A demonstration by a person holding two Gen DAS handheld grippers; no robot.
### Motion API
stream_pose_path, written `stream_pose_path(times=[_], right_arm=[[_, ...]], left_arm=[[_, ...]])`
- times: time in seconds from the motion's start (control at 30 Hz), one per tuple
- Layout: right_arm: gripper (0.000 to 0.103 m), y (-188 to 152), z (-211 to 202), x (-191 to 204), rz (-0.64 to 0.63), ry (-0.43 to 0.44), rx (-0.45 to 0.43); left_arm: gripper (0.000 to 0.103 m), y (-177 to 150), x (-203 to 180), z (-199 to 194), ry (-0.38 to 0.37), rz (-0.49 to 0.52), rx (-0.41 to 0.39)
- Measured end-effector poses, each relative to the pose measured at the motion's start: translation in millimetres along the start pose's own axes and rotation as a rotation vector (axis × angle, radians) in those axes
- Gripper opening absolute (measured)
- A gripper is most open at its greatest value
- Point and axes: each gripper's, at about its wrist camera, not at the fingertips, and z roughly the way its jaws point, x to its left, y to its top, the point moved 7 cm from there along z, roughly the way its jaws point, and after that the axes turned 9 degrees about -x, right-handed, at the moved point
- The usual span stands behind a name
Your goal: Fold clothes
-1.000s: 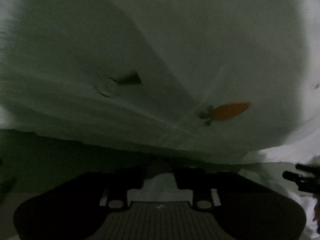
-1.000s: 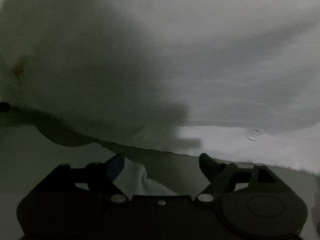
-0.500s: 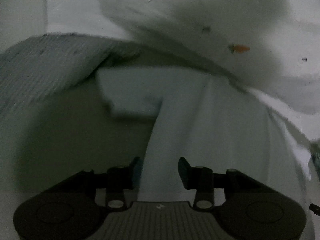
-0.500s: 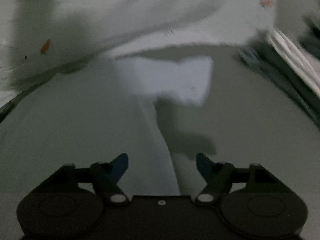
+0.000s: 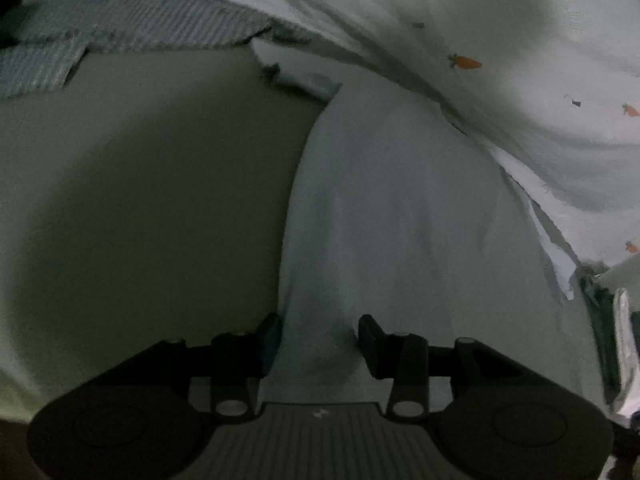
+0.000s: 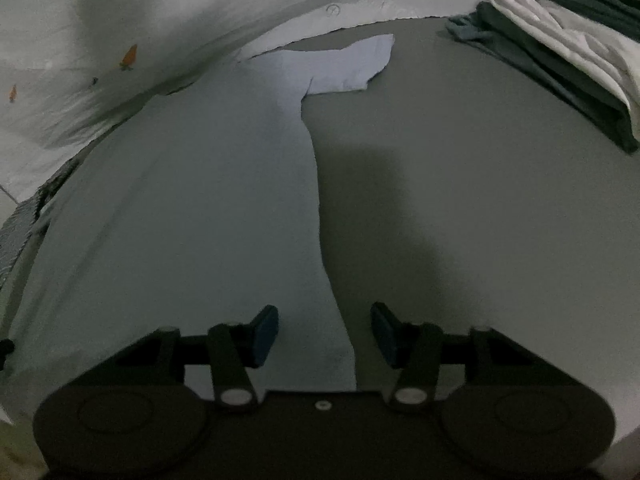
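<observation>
Since a second ago the pale T-shirt (image 6: 208, 216) has come down from filling both views to lie flat on the table (image 6: 460, 184). The right gripper (image 6: 325, 330) has just been closing, its jaws astride the shirt's side hem, apparently unclenched. The left gripper (image 5: 319, 342) straddles the opposite hem, jaws apart. A carrot-print cloth (image 5: 520, 80) lies beyond the T-shirt, folded clothes (image 6: 560, 52) to its right.
</observation>
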Motion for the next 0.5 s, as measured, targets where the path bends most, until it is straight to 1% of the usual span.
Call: stream_pose_path(times=[0.03,0.07,0.1,0.13,0.17,0.2,0.27,0.3,0.33,0.37,0.4,0.43,0.47,0.5], right_arm=[[0.032,-1.0,-1.8,-2.9,-0.001,-0.009,0.003],[0.013,-0.8,-2.1,-5.3,-0.005,-0.015,0.013],[0.004,-0.8,-2.0,-7.0,0.001,0.001,0.03],[0.001,0.4,-3.4,-8.1,0.026,0.037,0.039],[0.001,5.0,-8.2,-9.4,0.079,0.081,0.027],[0.001,11.8,-16.6,-11.4,0.157,0.134,0.001],[0.001,26.2,-35.4,-16.6,0.314,0.242,-0.06],[0.0,33.8,-47.5,-20.9,0.397,0.3,-0.107],[0.0,39.4,-56.5,-26.0,0.46,0.334,-0.139],[0.0,40.3,-59.1,-32.0,0.476,0.32,-0.145],[0.0,37.6,-55.7,-37.1,0.435,0.266,-0.126],[0.0,32.1,-46.4,-40.7,0.349,0.187,-0.081],[0.0,25.4,-36.3,-44.8,0.273,0.107,-0.035],[0.0,19.2,-28.6,-49.3,0.225,0.039,-0.001]], left_arm=[[0.027,-5.1,2.2,-3.0,0.004,-0.022,-0.004],[0.015,-7.6,2.1,-5.0,0.0,-0.036,-0.011],[0.011,-8.8,1.2,-4.8,-0.004,-0.053,-0.013],[0.007,-7.6,-1.3,-7.5,-0.011,-0.063,-0.021],[0.006,-6.0,-3.9,-10.7,-0.019,-0.074,-0.028],[0.006,-1.0,-8.3,-17.6,-0.038,-0.091,-0.035],[0.006,18.0,-20.3,-40.8,-0.116,-0.147,-0.089],[0.006,26.9,-25.7,-51.9,-0.15,-0.173,-0.115],[0.008,30.3,-26.7,-56.7,-0.141,-0.18,-0.127],[0.008,33.0,-27.4,-60.4,-0.127,-0.182,-0.138],[0.009,29.4,-24.6,-55.4,-0.074,-0.147,-0.128],[0.011,21.4,-20.4,-45.6,-0.016,-0.093,-0.094],[0.01,9.5,-14.1,-31.8,0.059,-0.036,-0.031],[0.005,1.0,-10.2,-26.4,0.105,-0.015,0.005]])
